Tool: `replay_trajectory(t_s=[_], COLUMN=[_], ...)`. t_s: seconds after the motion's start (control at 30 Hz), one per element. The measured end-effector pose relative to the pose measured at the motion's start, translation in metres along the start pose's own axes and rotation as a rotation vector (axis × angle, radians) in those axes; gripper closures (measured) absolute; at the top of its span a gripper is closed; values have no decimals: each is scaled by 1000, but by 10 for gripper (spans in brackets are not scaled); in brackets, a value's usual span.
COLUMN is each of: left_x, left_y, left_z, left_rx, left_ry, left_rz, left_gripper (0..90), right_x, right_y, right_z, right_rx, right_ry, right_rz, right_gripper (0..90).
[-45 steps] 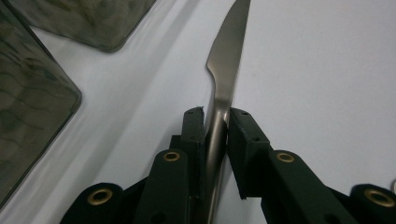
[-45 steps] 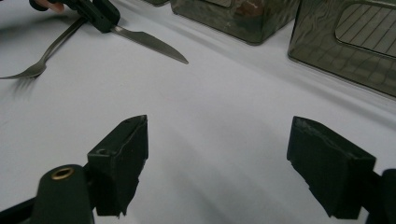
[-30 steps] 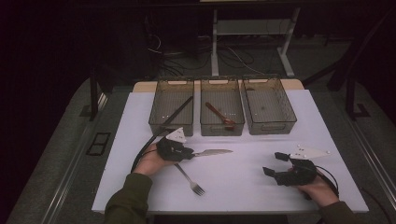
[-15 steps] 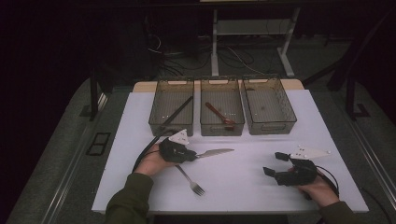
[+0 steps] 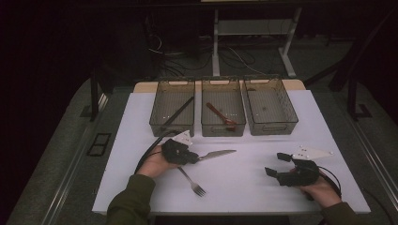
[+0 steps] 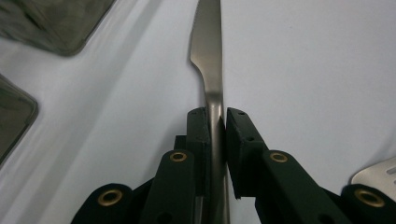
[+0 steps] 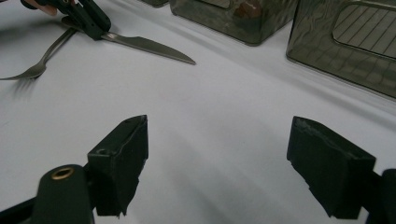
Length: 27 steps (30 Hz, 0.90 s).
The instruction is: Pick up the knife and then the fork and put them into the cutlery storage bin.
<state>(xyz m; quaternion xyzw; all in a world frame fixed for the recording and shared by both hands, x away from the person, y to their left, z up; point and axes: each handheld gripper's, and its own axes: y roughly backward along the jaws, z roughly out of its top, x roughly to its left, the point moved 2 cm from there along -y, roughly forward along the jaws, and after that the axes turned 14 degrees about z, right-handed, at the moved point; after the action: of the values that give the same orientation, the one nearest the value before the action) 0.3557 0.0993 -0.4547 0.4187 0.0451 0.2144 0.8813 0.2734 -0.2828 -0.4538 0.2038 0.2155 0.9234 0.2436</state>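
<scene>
A steel table knife lies level over the white tabletop, blade pointing right. My left gripper is shut on its handle; in the left gripper view both black pads press the sides of the knife. A steel fork lies on the table just below that gripper, tines toward the front edge. At the front right, my right gripper rests in the hand with its jaws wide apart and nothing between them. The right gripper view has the gripper over bare table, with the fork and knife far off.
Three clear bins stand in a row at the back. The left bin holds a long black stick, the middle bin a reddish-brown utensil. I cannot make out anything in the right bin. White tabletop lies open between the hands.
</scene>
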Motion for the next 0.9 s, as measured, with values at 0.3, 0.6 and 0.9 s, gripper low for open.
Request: replay_trajectory(t_s=[0.3,0.6,0.9], left_x=[-3,-8,-20], left_y=[14,28,24], left_z=[11,27,41], left_rx=[-77,-204,-234], left_ry=[22,56,54], left_rz=[6,-2,15], left_gripper=[793,792,792], right_x=[1,4,17], right_y=[0,-2,-17], right_z=[1,6,43], right_rx=[0,-1,-86], right_ry=[1,-14,-60], right_rz=[5,23,103], right_gripper=[200,190,238])
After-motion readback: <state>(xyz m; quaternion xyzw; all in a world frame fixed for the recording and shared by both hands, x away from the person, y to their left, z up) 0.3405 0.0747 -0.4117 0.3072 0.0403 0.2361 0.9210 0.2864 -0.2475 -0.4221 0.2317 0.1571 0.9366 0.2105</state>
